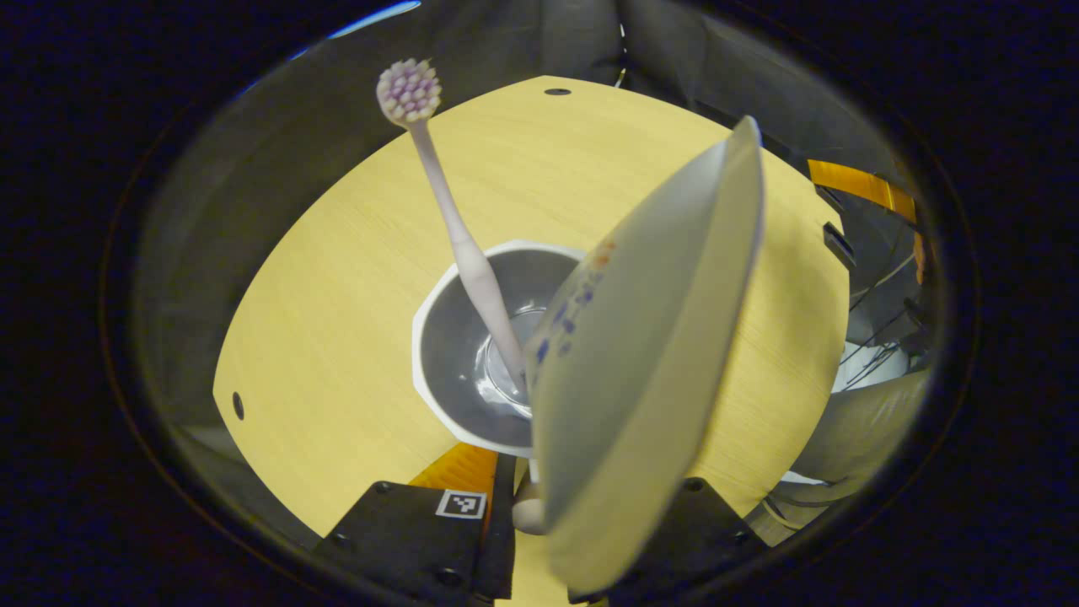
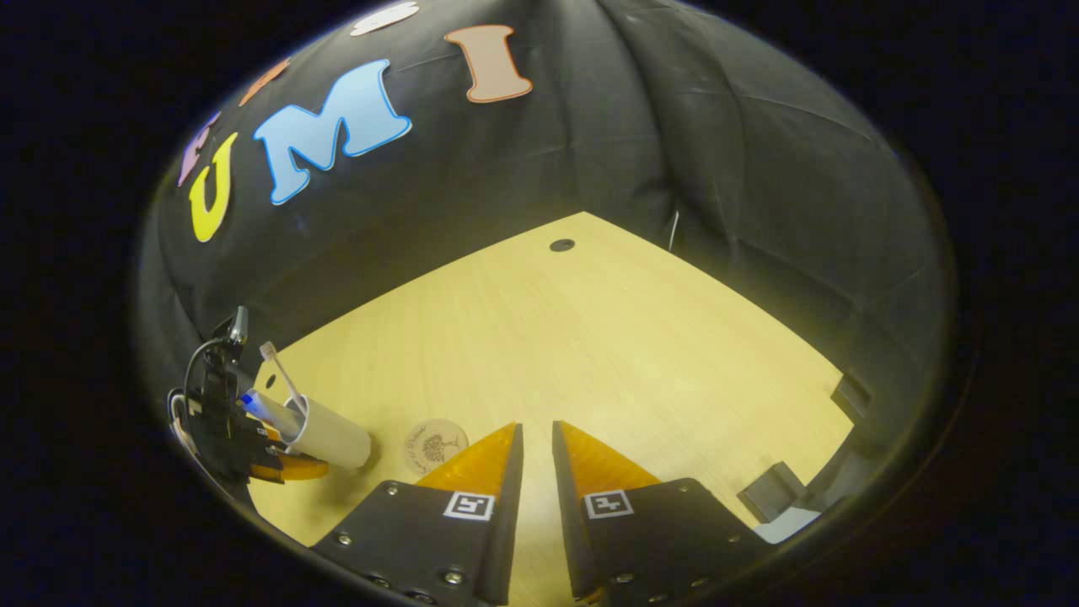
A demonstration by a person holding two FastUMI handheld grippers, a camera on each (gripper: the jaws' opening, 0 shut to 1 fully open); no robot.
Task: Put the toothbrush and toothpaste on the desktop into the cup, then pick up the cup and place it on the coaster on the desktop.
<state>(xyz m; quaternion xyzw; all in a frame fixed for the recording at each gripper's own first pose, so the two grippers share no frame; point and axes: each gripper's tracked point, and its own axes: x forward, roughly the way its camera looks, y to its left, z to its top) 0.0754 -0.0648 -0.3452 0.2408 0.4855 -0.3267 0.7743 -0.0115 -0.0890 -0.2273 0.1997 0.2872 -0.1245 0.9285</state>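
Your left gripper (image 1: 539, 514) clamps the white toothpaste tube (image 1: 641, 371) over the white faceted cup (image 1: 472, 354) — your right gripper (image 2: 538, 447) sits nearly closed, holding nothing.

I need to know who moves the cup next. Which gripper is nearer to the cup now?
Left. The left gripper is right at the cup, its jaws around the rim. The right gripper hangs apart over bare desktop, the coaster lying between it and the cup.
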